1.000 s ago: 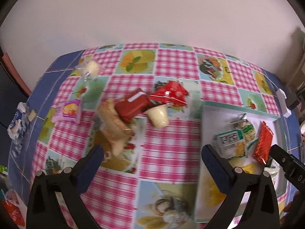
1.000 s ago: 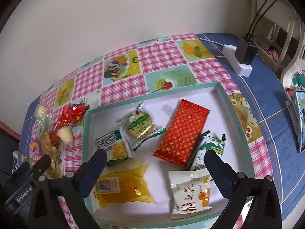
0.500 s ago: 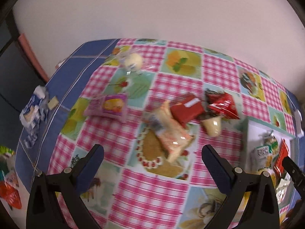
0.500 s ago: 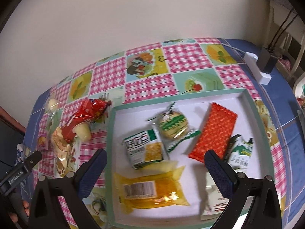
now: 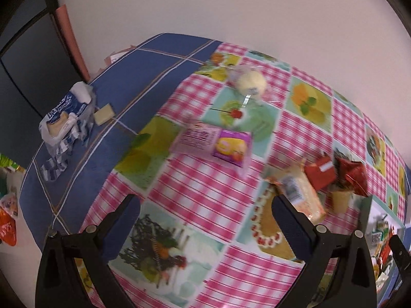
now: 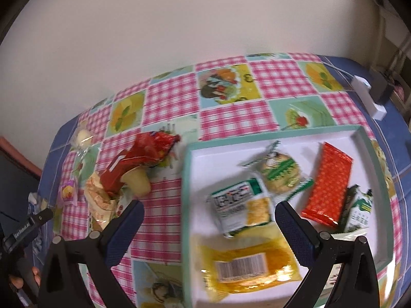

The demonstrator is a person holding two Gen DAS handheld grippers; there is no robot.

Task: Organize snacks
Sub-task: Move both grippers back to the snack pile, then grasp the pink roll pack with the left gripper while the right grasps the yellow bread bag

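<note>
The desk [image 5: 205,184], covered in a pink gingham oilcloth with fruit and cake panels over a blue checked cloth, carries two groups of snacks. The largest thing on it is the white tray with a mint-green rim [image 6: 186,169], directly ahead of the right tool [image 6: 208,228] and partly between its fingers. In it lie a yellow translucent pouch with a barcode [image 6: 246,267], an orange-red foil bar [image 6: 327,187], a green-and-white cracker packet [image 6: 240,205], a round biscuit in a green-striped clear wrapper [image 6: 281,172] and a dark green sachet [image 6: 359,210].

Judging by this split, the step in hand is fetching the next loose snack for the tray. Ahead of the left tool [image 5: 205,220] and well apart from it lies a pink-and-purple flat packet [image 5: 215,142]; farther off, a pale round bun in clear film [image 5: 250,83]. Beside its right finger sits a heap: a long orange-and-white wafer pack [image 5: 300,192], a red bar [image 5: 321,174], a crinkled red foil bag [image 5: 353,177] and a pale cream cup [image 5: 340,200].

The next move probably calls for advancing the left tool so one packet lies between its fingers, then closing low on the flat wrapper.

Both tools are spread wide, released, holding and touching nothing.
</note>
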